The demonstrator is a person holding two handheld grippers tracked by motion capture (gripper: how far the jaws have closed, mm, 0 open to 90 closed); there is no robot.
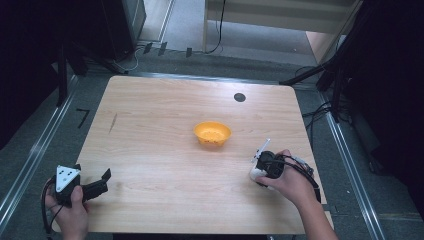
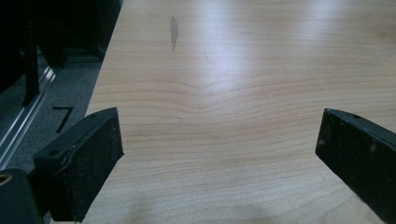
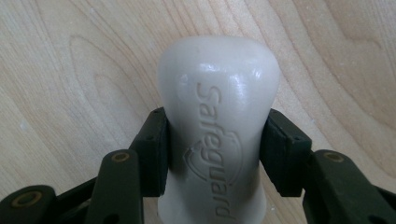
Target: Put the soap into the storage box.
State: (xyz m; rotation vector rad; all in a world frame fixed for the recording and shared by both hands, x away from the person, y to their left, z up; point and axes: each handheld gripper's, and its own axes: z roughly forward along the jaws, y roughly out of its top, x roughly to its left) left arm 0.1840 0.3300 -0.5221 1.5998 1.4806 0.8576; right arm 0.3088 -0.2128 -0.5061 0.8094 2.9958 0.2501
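While the left gripper (image 1: 102,181) gapes at the table (image 1: 165,150) edge, the right gripper (image 3: 215,154) pinches soap (image 3: 217,121).

Overhead forward-down view; two close gripper-mounted views of table (image 1: 165,150).

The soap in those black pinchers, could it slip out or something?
Maybe. The white soap bar is smooth and curved, and the right gripper pinches it only at its narrow waist, so it might squirt out when lifted. The orange bowl sits some way off across the table, so a drop could happen on the way. The left gripper stands open, far away.
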